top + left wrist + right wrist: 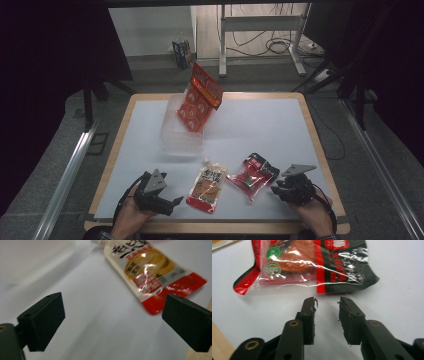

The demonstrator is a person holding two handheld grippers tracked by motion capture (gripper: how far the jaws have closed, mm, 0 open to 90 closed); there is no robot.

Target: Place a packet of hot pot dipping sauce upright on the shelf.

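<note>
both hands rest at the near edge of the tabletop [260, 125], each holding a gripper. left gripper [176, 202] sits toward the near left corner, jaws spread wide with nothing between them; in the left gripper view its pads [42, 322] frame bare white surface, and the cream-and-red pouch [152, 277] lies just beyond the one on the right of that view. the same pouch [207, 186] lies flat near the middle of the near edge, red end toward the person.

right gripper [275, 190] sits toward the near right corner, jaws partly apart and empty; its fingertips [310, 303] stop just short of the red-and-black packet [312, 265], not touching it. that packet [252, 176] lies flat between the pouch and the right gripper, close to both.

clear plastic container [172, 132] stands left of centre toward the far edge, with an orange-red packet [200, 97] propped upright in it, top leaning past the rim.
</note>
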